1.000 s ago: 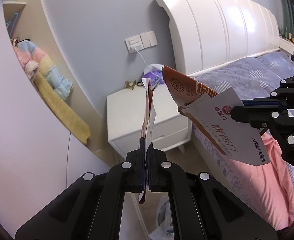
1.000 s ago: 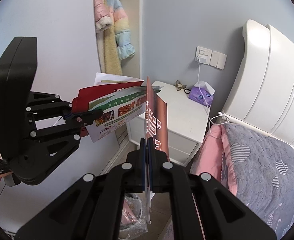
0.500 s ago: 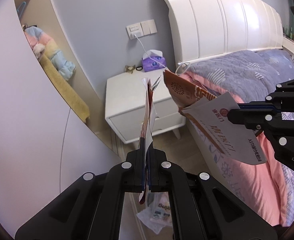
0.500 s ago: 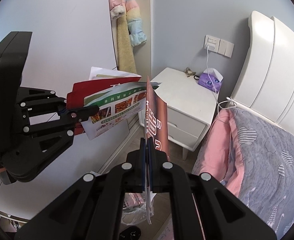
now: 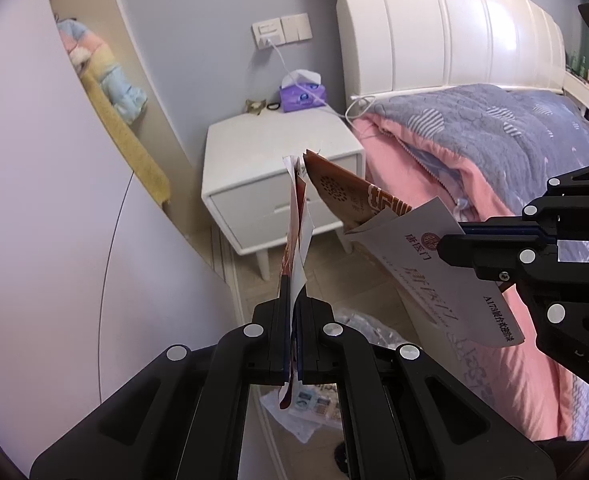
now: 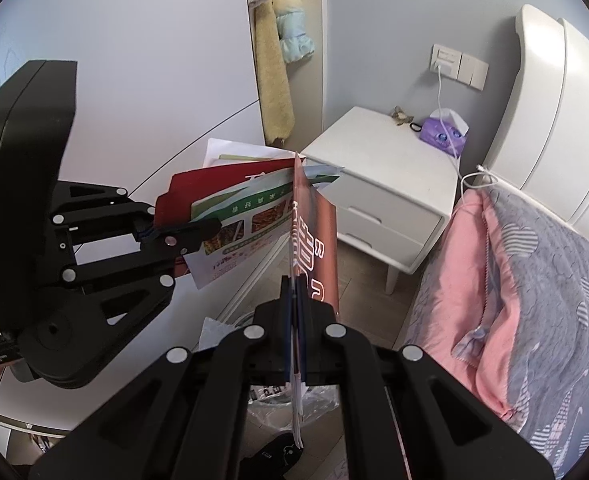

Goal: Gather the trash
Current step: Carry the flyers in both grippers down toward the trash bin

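Note:
In the left wrist view my left gripper (image 5: pixel 293 300) is shut on a thin stack of red and white flyers (image 5: pixel 296 224), seen edge-on and standing upright. To its right, my right gripper (image 5: pixel 450 242) is shut on a brown and white leaflet (image 5: pixel 410 260). The right wrist view shows the same: the right gripper (image 6: pixel 294 284) clamps the brown leaflet (image 6: pixel 316 240), and the left gripper (image 6: pixel 196 234) holds the red, green and white flyers (image 6: pixel 246 204) at the left. A clear plastic trash bag (image 5: pixel 314 408) lies on the floor below both grippers, and part of the bag (image 6: pixel 270 404) shows under the right fingers.
A white nightstand (image 5: pixel 270 168) stands ahead with a purple tissue box (image 5: pixel 302 94) and a charging cable on it. The bed with its pink and purple quilt (image 5: pixel 494 148) fills the right. A pale wardrobe door (image 5: pixel 54 200) closes off the left. A dark object (image 6: pixel 278 454) lies on the floor.
Both grippers have sunk and tipped downward with their papers still clamped. The nightstand top now shows more from above, and the trash bag on the floor has come further into view.

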Demonstrator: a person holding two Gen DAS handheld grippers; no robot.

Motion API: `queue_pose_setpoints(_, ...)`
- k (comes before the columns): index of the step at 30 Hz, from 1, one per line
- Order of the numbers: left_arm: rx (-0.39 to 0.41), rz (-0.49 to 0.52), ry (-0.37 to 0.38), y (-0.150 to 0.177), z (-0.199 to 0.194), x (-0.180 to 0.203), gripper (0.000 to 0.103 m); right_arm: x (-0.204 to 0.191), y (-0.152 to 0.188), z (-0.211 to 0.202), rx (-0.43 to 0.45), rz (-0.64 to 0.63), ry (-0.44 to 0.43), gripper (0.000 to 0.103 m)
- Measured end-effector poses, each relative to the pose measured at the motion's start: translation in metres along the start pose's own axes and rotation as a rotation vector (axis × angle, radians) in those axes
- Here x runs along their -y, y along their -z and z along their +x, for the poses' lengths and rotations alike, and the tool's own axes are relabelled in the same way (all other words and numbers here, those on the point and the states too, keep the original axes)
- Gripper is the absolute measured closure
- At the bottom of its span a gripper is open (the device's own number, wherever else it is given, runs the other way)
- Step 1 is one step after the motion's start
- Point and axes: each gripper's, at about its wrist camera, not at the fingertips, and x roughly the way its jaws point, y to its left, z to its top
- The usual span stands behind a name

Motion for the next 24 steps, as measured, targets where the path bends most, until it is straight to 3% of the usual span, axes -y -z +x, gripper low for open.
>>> queue_pose_setpoints(24,-0.148,-0.088,0.04,0.088,0.062,0.011,0.102,-0.028,0.059,0.075,-0.153,0.026,-0.051,0.098)
